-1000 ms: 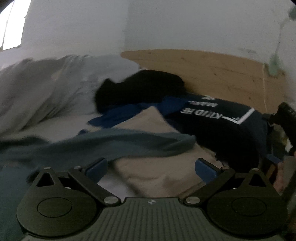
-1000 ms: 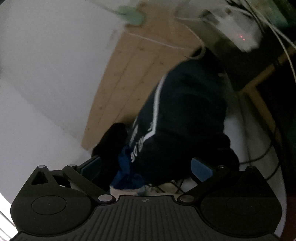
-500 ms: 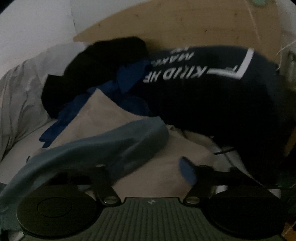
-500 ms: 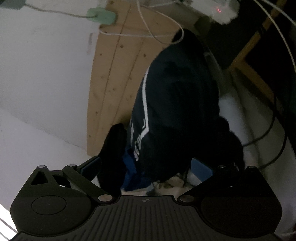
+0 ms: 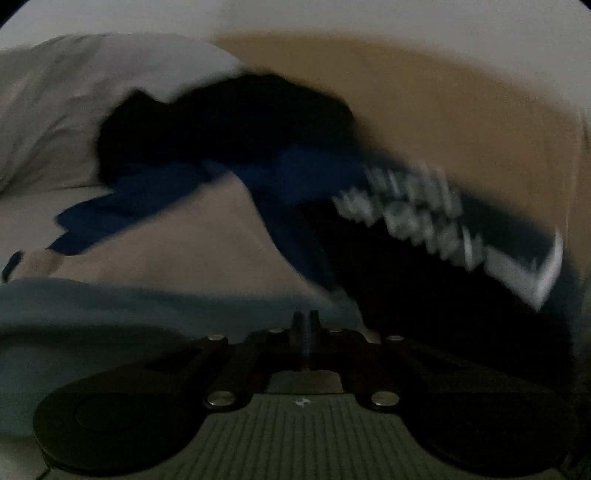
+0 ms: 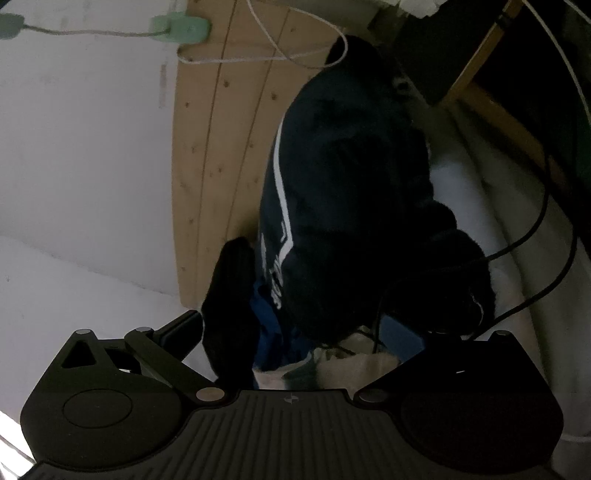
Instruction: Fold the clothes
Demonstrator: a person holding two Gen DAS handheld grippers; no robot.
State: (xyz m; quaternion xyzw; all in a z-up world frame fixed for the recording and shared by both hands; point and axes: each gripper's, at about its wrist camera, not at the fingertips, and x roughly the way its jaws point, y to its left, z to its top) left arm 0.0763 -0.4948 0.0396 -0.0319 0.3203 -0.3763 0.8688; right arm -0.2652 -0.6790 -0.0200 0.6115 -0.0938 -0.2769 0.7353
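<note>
A pile of clothes lies on the bed against the wooden headboard (image 5: 443, 110). It holds a navy sweatshirt with white lettering (image 5: 424, 280), a black garment (image 5: 229, 122), a royal blue one (image 5: 147, 199) and a beige one (image 5: 207, 240). A grey-blue garment (image 5: 110, 314) lies nearest; my left gripper (image 5: 304, 319) is shut at its edge, seemingly pinching it, though the view is blurred. My right gripper (image 6: 291, 328) stands open, with the black garment (image 6: 232, 302) and the blue one (image 6: 273, 332) between its fingers and the navy sweatshirt (image 6: 351, 184) beyond.
Crumpled white bedding (image 5: 74, 92) lies at the left. A white cord and a green plug (image 6: 181, 26) hang on the headboard (image 6: 221, 147). Black cables (image 6: 535, 240) run over the mattress at the right, beside a wooden frame (image 6: 498, 110).
My left gripper has gone from wide open to shut while moving in low over the grey-blue garment toward the pile. The right view has rolled; its gripper stays open.
</note>
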